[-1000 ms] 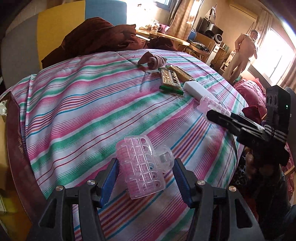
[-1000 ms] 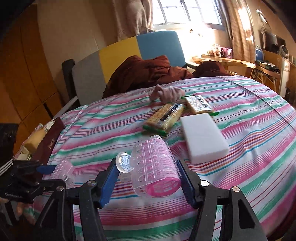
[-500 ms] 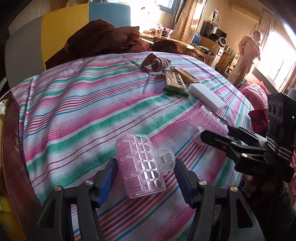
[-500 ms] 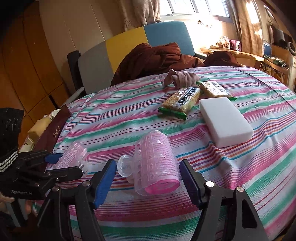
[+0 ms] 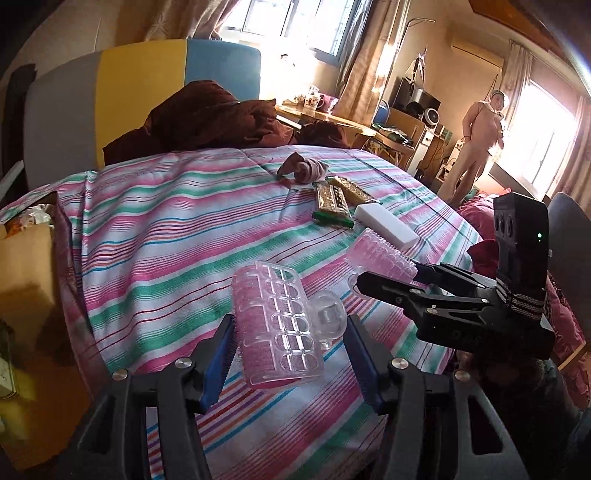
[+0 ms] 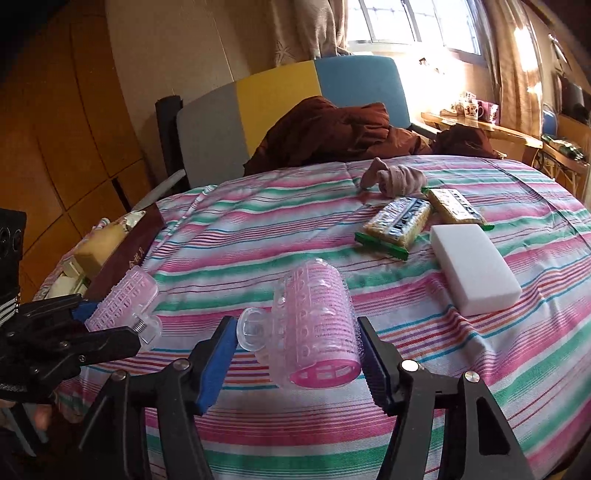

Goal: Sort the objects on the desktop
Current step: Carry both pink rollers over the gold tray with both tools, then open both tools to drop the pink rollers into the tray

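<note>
Right then, your left tongs (image 5: pixel 290 354) stood apart around one pink hair roller (image 5: pixel 275 325) on the striped counter (image 5: pixel 155 229). Your right tongs (image 6: pixel 295 360) stood apart around the other roller (image 6: pixel 317 325), a white sponge block (image 6: pixel 474 267) at two o'clock.

light: warm sun from windows (image 5: pixel 295 22) at 12–2 o'clock | glare: blown-out panes | edges: fisheye bend, dark corners | focus: mostly sharp

clear glossy plastic hair roller (image 5: pixel 275 325) on a matt striped woven tablecloth (image 5: pixel 155 236), beside a matt white foam block (image 6: pixel 474 267).
</note>
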The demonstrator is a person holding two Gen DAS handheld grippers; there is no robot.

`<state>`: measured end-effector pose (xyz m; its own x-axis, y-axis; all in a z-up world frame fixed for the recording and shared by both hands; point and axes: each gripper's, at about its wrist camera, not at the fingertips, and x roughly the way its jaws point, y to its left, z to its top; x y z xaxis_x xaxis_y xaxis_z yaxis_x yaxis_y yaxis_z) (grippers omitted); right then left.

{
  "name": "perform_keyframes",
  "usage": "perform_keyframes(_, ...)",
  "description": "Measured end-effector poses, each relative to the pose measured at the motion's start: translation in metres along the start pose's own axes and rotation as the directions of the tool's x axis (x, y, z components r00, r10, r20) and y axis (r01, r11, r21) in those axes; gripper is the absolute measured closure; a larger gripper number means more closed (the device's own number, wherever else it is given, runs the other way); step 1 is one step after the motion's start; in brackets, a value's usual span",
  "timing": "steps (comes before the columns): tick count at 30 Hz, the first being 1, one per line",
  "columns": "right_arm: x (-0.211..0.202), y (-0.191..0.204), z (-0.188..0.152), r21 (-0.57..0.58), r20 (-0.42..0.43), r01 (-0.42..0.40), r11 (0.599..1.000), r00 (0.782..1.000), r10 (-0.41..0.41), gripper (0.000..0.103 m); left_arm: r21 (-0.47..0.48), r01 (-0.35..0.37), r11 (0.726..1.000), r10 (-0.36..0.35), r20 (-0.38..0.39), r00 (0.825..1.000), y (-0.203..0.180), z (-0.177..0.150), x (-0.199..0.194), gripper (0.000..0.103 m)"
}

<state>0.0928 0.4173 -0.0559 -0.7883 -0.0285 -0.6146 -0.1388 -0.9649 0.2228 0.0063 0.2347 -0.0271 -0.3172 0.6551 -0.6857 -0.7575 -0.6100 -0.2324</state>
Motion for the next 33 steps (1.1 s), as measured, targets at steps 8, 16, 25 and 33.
perform_keyframes(8,0.008,0.086,0.018,-0.154,-0.001,-0.178,0.972,0.984,0.180,0.039,-0.120,-0.098,0.988,0.110,0.100,0.989,0.042,-0.021,-0.072,0.044)
perform_keyframes(16,0.014,0.181,0.023,-0.311,-0.041,-0.352,0.883,0.933,0.357,0.039,-0.274,-0.247,0.929,0.285,0.108,0.952,0.110,-0.052,-0.123,0.043)
perform_keyframes(25,0.046,0.237,0.017,-0.391,-0.111,-0.403,0.827,0.913,0.393,0.039,-0.338,-0.291,0.895,0.334,0.076,0.939,0.151,-0.066,-0.127,0.044)
perform_keyframes(33,0.068,0.238,0.013,-0.400,-0.142,-0.368,0.839,0.930,0.340,0.038,-0.358,-0.249,0.900,0.283,0.046,0.958,0.160,-0.066,-0.110,0.044)
